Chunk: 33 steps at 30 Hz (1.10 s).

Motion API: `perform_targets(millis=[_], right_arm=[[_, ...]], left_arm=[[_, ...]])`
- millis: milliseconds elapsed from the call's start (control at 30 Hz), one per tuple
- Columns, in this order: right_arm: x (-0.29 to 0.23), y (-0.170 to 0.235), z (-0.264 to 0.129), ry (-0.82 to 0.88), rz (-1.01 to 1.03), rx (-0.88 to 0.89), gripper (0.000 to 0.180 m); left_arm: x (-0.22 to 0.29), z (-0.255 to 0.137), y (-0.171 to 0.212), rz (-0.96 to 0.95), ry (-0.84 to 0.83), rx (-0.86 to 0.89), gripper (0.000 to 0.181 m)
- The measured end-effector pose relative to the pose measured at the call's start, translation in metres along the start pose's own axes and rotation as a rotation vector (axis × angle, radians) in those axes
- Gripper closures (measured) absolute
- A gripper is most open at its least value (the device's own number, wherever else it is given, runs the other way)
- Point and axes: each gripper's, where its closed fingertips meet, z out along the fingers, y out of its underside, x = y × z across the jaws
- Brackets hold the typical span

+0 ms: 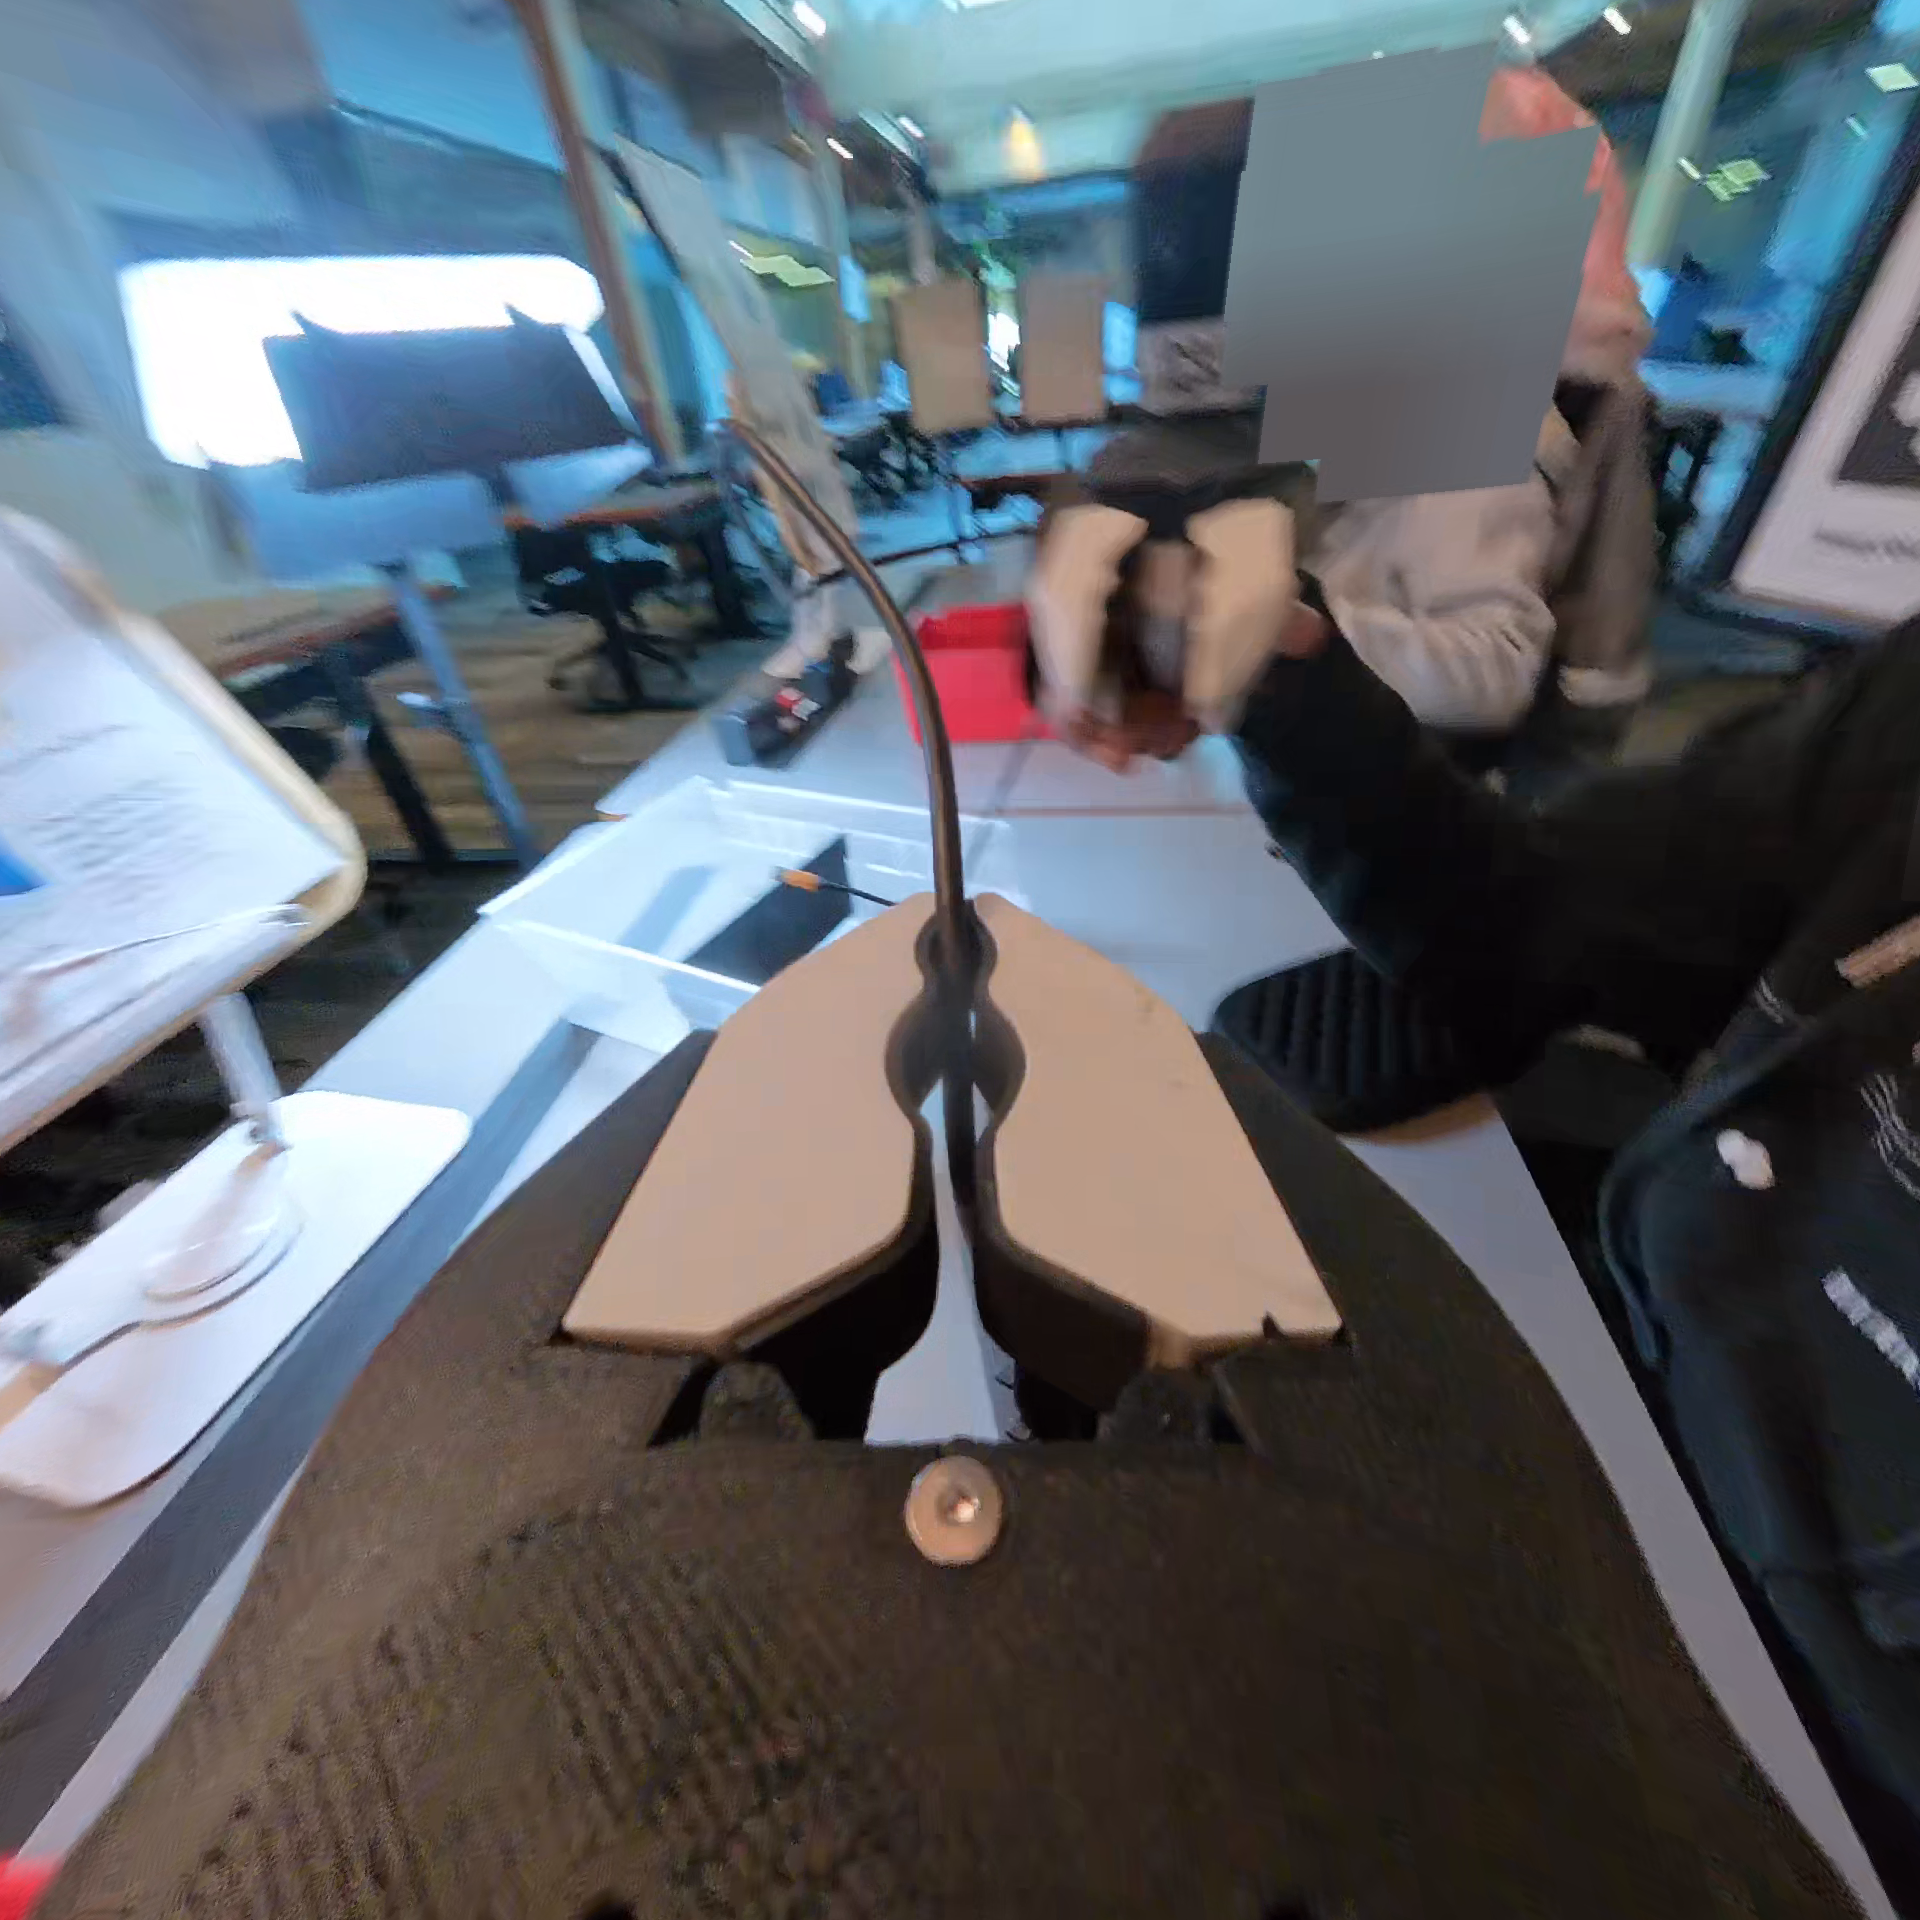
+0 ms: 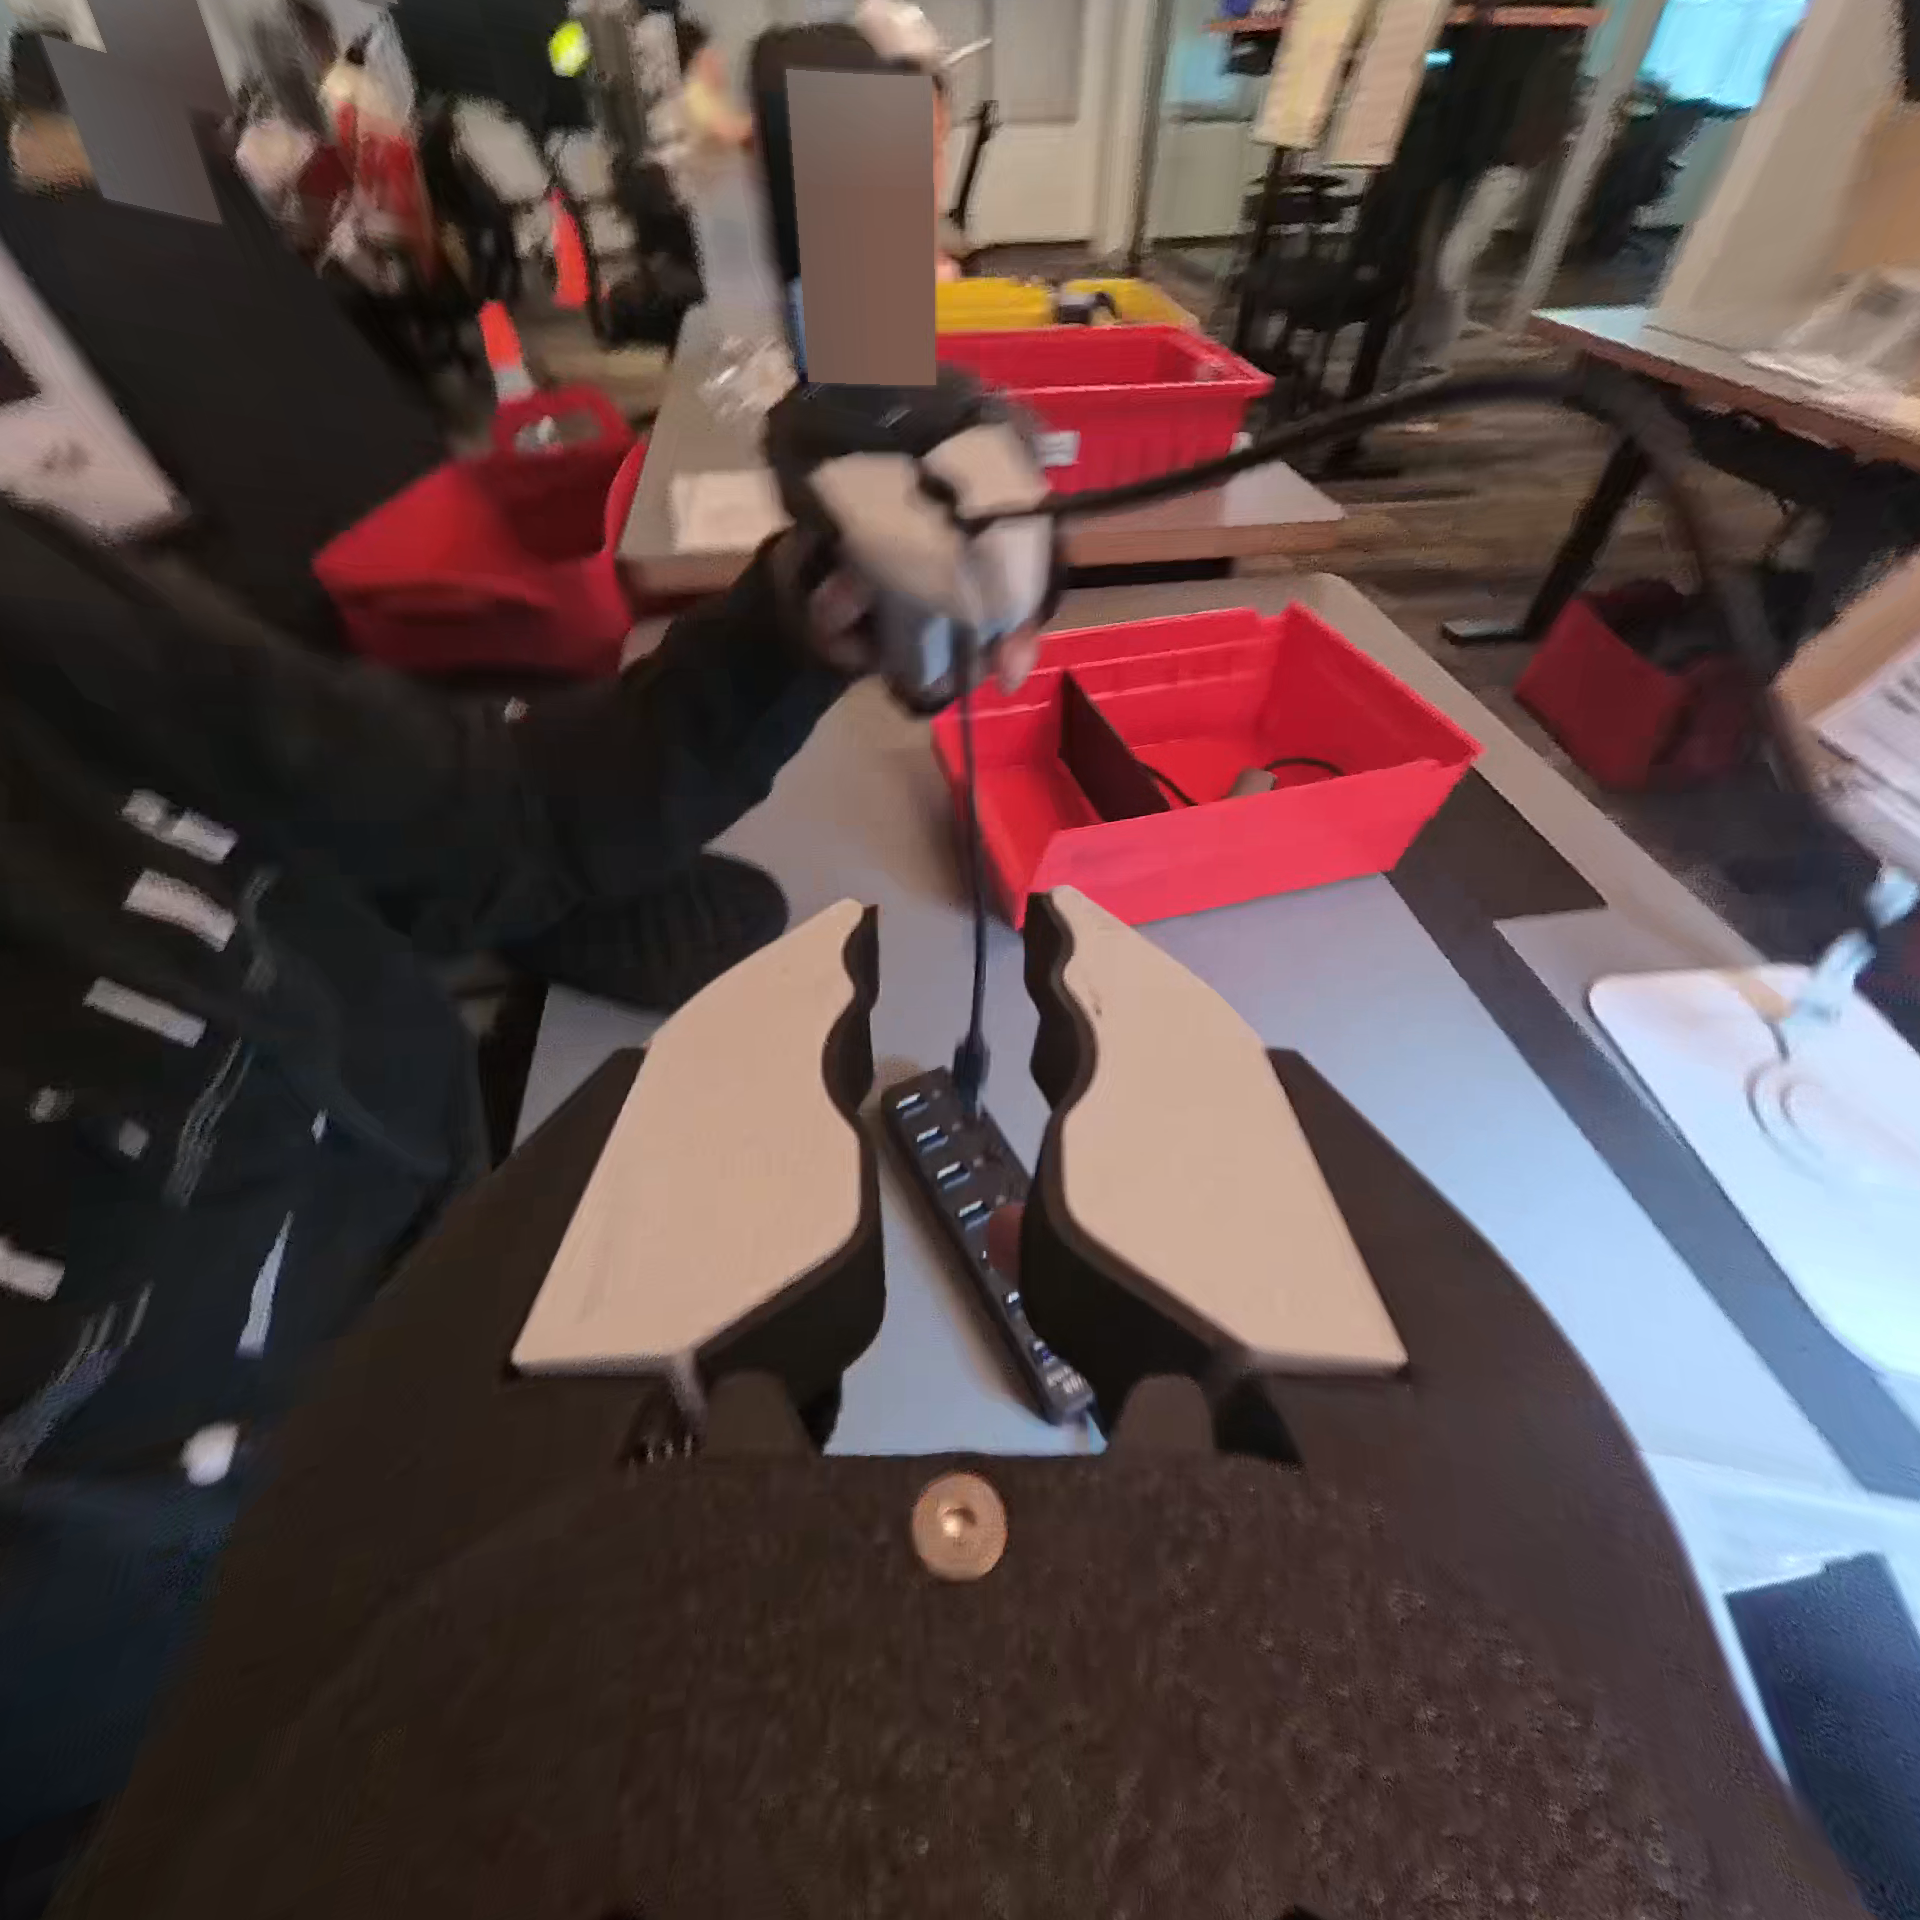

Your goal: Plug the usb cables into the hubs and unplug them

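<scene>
A black USB cable [image 1: 940, 821] is clamped between the closed jaws of the left gripper [image 1: 954, 935], raised above a grey table [image 1: 1132, 862]. In the right wrist view the cable hangs down from that gripper to a plug seated in a port near the far end of a long black USB hub [image 2: 971, 1195] lying on the table. The right gripper [image 2: 951, 935] is held with jaws moderately apart around the hub, gripping nothing. Just beyond stands a red bin [image 2: 1226, 769] with a divider and a cable inside. A white lamp base [image 2: 1766, 1122] is seen at the right.
</scene>
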Motion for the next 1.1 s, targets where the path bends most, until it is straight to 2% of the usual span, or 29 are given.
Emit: perform_targets(millis=[67, 167, 233, 333, 433, 500, 533, 600, 667, 800, 833, 900, 933, 967, 1000, 1100], right_arm=[[-0.022, -0.002, -0.011, -0.022, -0.146, -0.025, 0.152], [-0.034, 0.006, -0.024, 0.054, -0.335, -0.124, 0.152], [-0.056, 0.008, -0.033, 0.004, -0.454, -0.136, 0.151], [-0.096, -0.031, -0.063, -0.111, -0.5, 0.123, 0.151], [-0.12, -0.066, -0.111, -0.189, -0.516, 0.434, 0.151], [-0.112, -0.082, -0.137, -0.162, -0.462, 0.57, 0.153], [-0.096, -0.084, -0.142, -0.079, -0.436, 0.587, 0.155], [-0.037, -0.072, -0.142, 0.206, -0.415, 0.501, 0.157], [0.034, -0.032, -0.133, 0.444, -0.327, 0.271, 0.157], [0.13, 0.089, -0.089, 0.569, -0.13, -0.261, 0.135], [0.146, 0.115, -0.079, 0.586, -0.093, -0.365, 0.127], [0.166, 0.153, -0.058, 0.583, -0.043, -0.476, 0.123], [0.169, 0.162, -0.045, 0.567, -0.046, -0.486, 0.133], [0.171, 0.164, -0.033, 0.555, -0.072, -0.477, 0.16], [0.166, 0.161, -0.021, 0.528, -0.116, -0.467, 0.177], [0.137, 0.145, 0.004, 0.427, -0.233, -0.497, 0.179]], left_arm=[[-0.013, -0.027, -0.015, -0.031, -0.063, 0.066, 0.181], [-0.026, -0.06, -0.03, -0.074, -0.123, 0.139, 0.181], [-0.041, -0.081, -0.034, -0.101, -0.227, 0.153, 0.181], [-0.069, -0.119, -0.043, -0.169, -0.399, 0.258, 0.181], [-0.098, -0.164, -0.047, -0.291, -0.531, 0.42, 0.181], [-0.107, -0.19, -0.05, -0.335, -0.563, 0.546, 0.181], [-0.109, -0.2, -0.052, -0.349, -0.553, 0.598, 0.181], [-0.109, -0.215, -0.057, -0.358, -0.556, 0.668, 0.181], [-0.108, -0.224, -0.059, -0.333, -0.582, 0.692, 0.181], [-0.103, -0.227, -0.066, -0.264, -0.62, 0.689, 0.181], [-0.101, -0.228, -0.068, -0.247, -0.628, 0.691, 0.18], [-0.097, -0.227, -0.072, -0.223, -0.629, 0.698, 0.181], [-0.095, -0.224, -0.074, -0.212, -0.619, 0.693, 0.181], [-0.093, -0.222, -0.075, -0.203, -0.612, 0.686, 0.181], [-0.092, -0.219, -0.076, -0.195, -0.612, 0.676, 0.181], [-0.092, -0.208, -0.075, -0.176, -0.614, 0.642, 0.18]])
